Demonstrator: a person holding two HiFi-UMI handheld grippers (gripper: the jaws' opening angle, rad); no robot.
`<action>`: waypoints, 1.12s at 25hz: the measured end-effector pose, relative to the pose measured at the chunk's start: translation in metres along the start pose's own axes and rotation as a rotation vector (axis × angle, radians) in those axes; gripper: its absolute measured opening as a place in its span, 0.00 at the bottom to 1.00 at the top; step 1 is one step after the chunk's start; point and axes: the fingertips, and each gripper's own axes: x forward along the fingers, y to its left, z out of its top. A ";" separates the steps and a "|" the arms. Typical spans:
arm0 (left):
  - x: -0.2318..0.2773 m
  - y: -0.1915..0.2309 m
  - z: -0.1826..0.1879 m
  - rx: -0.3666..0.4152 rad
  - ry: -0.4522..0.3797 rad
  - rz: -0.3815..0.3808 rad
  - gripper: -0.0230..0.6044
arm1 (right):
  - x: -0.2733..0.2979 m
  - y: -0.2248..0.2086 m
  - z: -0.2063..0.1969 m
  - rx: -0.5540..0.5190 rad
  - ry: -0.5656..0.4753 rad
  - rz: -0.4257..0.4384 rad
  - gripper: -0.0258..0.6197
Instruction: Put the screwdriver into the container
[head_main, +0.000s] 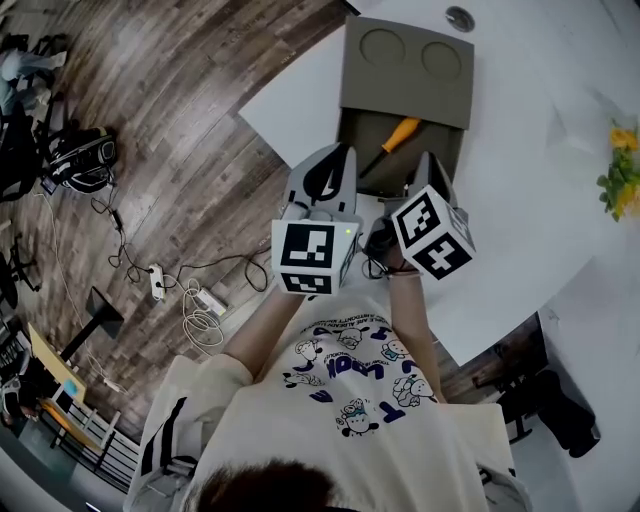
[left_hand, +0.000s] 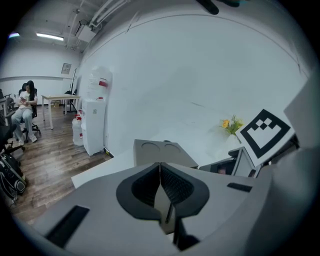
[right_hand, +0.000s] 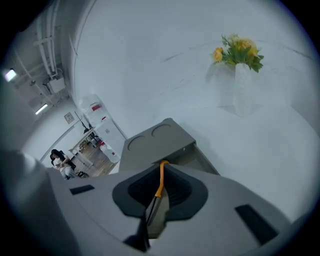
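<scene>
Two marker cubes (head_main: 315, 255) sit nearest, just above the person's printed white shirt (head_main: 350, 400), one on each hand-held tool; ahead of them the left gripper (head_main: 340, 152) points toward the near left corner of the container (head_main: 440, 135), and the left gripper view shows its ribbed dark pads (left_hand: 175, 185) pressed together with nothing between them; the right gripper (head_main: 425, 160) hangs just beside it, at the container's near end, its jaws likewise closed and empty, with only a thin slit between them; through that slit, in the right gripper view, a strip of orange shows, which is the screwdriver (head_main: 398, 135) beyond; it lies slantwise inside the grey container's open tray, orange handle toward the far side, dark shaft toward the near left, clear of both grippers; the lid (head_main: 405, 60), with two round recesses, is open at the tray's far side; everything rests on a white table (head_main: 520, 200); farther right stand yellow flowers (head_main: 622, 170) in a white vase (right_hand: 242, 90); left of the table lies a wooden floor (head_main: 200, 120) with cables (head_main: 200, 315).
</scene>
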 end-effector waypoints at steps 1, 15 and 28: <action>-0.004 -0.002 0.004 0.003 -0.011 -0.007 0.07 | -0.007 0.004 0.002 -0.022 -0.018 0.013 0.10; -0.053 -0.031 0.037 0.073 -0.141 -0.083 0.07 | -0.085 0.038 0.021 -0.204 -0.229 0.141 0.10; -0.089 -0.056 0.054 0.123 -0.219 -0.133 0.07 | -0.132 0.042 0.027 -0.203 -0.327 0.160 0.10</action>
